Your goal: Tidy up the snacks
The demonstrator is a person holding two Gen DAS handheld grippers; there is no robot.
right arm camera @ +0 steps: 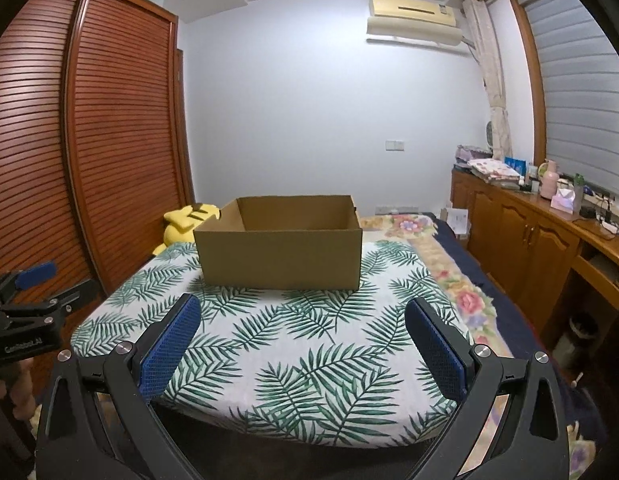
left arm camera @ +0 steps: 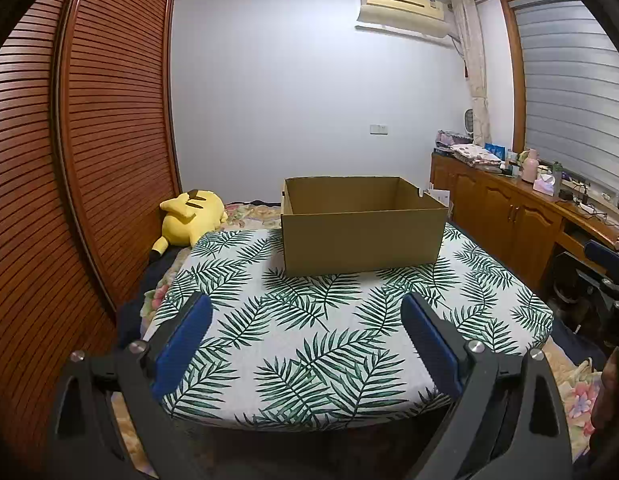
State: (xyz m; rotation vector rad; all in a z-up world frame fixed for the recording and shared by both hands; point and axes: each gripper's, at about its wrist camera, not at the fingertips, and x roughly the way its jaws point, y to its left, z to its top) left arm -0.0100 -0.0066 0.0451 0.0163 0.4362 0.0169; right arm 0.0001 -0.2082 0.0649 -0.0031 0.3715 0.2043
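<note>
An open brown cardboard box (left arm camera: 363, 240) (right arm camera: 279, 258) stands at the far side of a table covered with a leaf-print cloth (left arm camera: 309, 332) (right arm camera: 293, 344). What I can see of its inside is bare. No snacks are in view. My left gripper (left arm camera: 307, 302) hovers open over the near part of the cloth, blue pads wide apart and holding nothing. My right gripper (right arm camera: 303, 304) is open too, short of the box, with nothing between its fingers. The left gripper's body shows at the left edge of the right wrist view.
A yellow plush toy (left arm camera: 189, 216) (right arm camera: 187, 220) lies on the bed behind the table, by the slatted wooden wardrobe (left arm camera: 89, 140). Wooden cabinets (left arm camera: 505, 208) (right arm camera: 521, 228) with clutter on top run along the right wall. A floral bedspread (right arm camera: 449, 264) lies right of the table.
</note>
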